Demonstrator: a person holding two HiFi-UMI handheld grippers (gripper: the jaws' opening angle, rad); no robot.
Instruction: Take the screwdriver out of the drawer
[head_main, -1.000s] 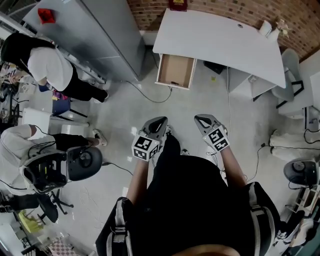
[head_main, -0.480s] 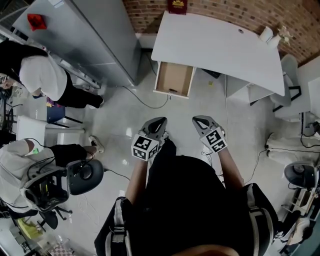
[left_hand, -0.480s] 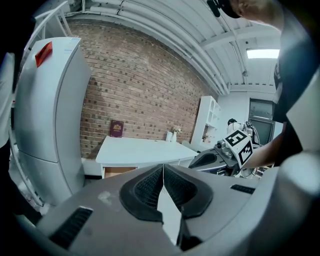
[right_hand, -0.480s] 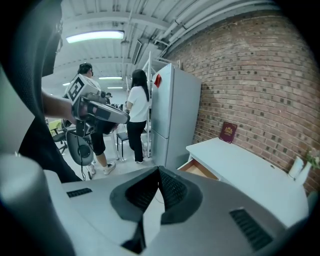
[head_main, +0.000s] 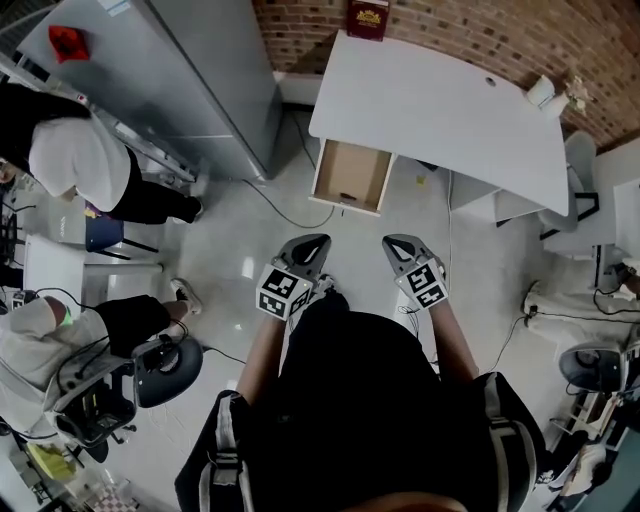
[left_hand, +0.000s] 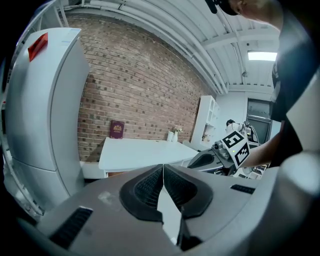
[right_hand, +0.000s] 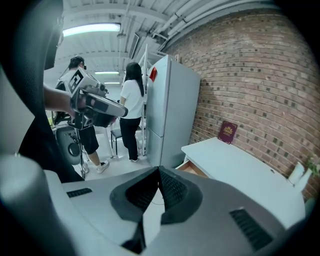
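**Approach stage: both tools empty, drawer open ahead**

1. Tool state. The left tool and the right tool are held side by side in front of the person's body, above the bare floor. In its own view, the left tool has its pads pressed together at the tips with nothing between them. The right tool is likewise clenched on nothing. Both are well apart from the drawer.

2. Task item. The drawer stands pulled out toward the person from under the left part of the white surface. A small dark item lies on the drawer floor just beside the near wall. It is judged to be the screwdriver, though it is too small to confirm.

3. Handling. A screwdriver is expected to be light and rigid, with a smooth handle that can roll or slip. Take hold across the handle, coming down from above, because the near drawer wall blocks a level approach. A tool must be released before it goes in.

4. View differences.
   - The head view alone shows the drawer's inside and the dark item.
   - The right tool's view shows only the drawer from the side, under the surface edge, not its contents.
   - Only the two tool views show how the jaws stand.

5. Far field. A red book stands at the far edge of the surface against the brick wall.
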